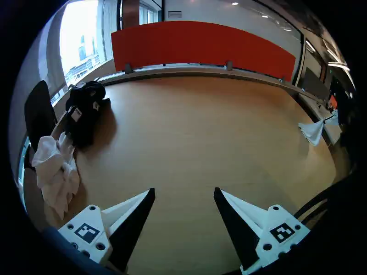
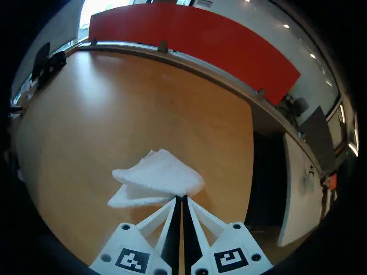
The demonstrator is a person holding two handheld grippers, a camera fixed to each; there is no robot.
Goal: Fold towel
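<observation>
Wooden tabletop (image 1: 192,128), broad, backed by a red partition (image 1: 202,46).

- Black bag (image 1: 87,114) and heap of pale cloths (image 1: 55,169): at the far left edge.
- White towel (image 2: 158,176): on the table near its right end, two loose layers showing, edges uneven.
- Right gripper (image 2: 182,199): fingers pinched together on the towel's near corner.
- Left gripper (image 1: 183,195): spread wide, empty, well apart from the towel.

Progress, judged: roughly one rough fold in. Squaring and a further fold are left.

Low in the frame, the left white plastic two-finger gripper (image 1: 183,191) holds its black-faced fingers spread wide apart. At bottom centre, the right white plastic gripper (image 2: 181,199) has its fingers pressed together, pinching the edge of a white cloth towel (image 2: 158,176).
</observation>
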